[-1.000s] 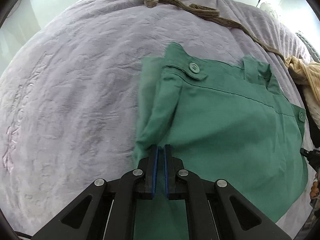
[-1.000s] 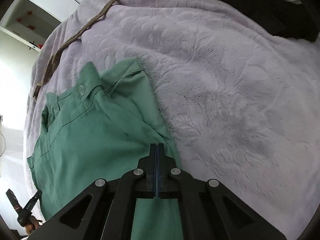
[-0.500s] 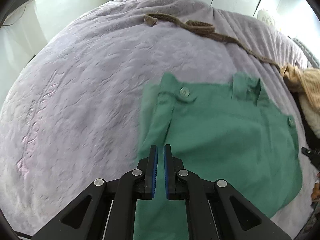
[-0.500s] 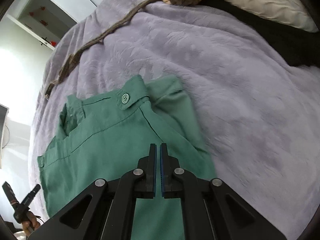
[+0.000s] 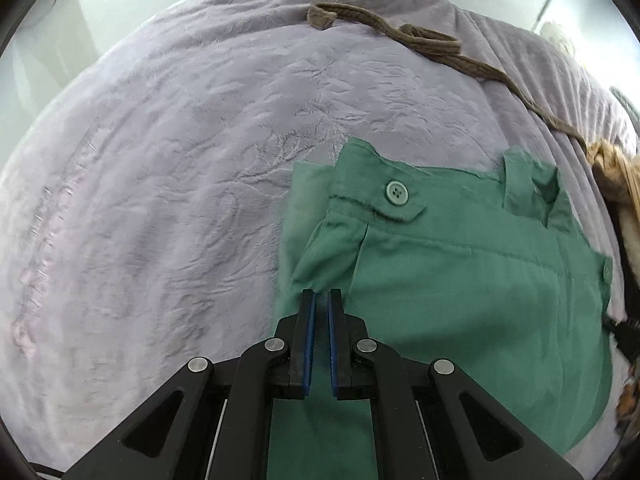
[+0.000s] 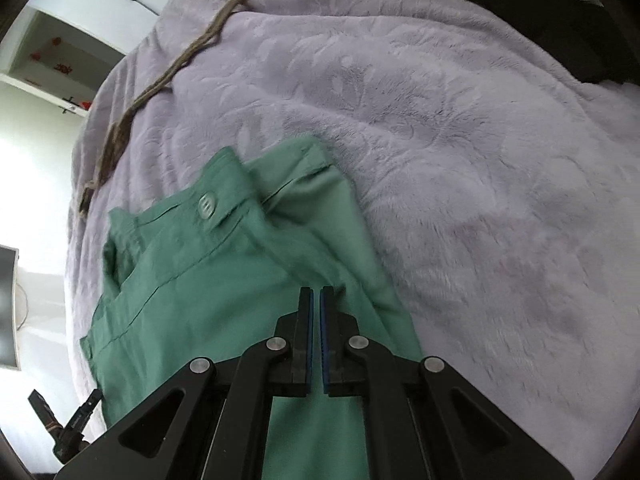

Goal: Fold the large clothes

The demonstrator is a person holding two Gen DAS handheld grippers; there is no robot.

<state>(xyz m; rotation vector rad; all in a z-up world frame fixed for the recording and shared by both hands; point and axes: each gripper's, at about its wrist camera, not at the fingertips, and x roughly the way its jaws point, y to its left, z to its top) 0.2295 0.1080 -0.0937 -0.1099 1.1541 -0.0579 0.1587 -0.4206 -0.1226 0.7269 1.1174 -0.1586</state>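
Green trousers (image 5: 472, 280) lie on a lilac bedspread (image 5: 160, 160), waistband with a green button (image 5: 397, 193) toward the far side. My left gripper (image 5: 321, 296) hovers over the left edge of the trousers, jaws a narrow gap apart with nothing between them. In the right wrist view the trousers (image 6: 192, 288) lie at lower left with the button (image 6: 207, 203) near the top. My right gripper (image 6: 316, 292) is over their right edge, jaws slightly apart and empty.
A brown knitted belt (image 5: 432, 46) snakes across the far side of the bed, also in the right wrist view (image 6: 168, 76). A tan garment (image 5: 616, 168) lies at the right edge. Dark clothing (image 6: 580, 40) and a pale pillow sit at the far right.
Both grippers have opened a little and let go of the trousers. Both have pulled back slightly; the trousers now rest flat on the bed.
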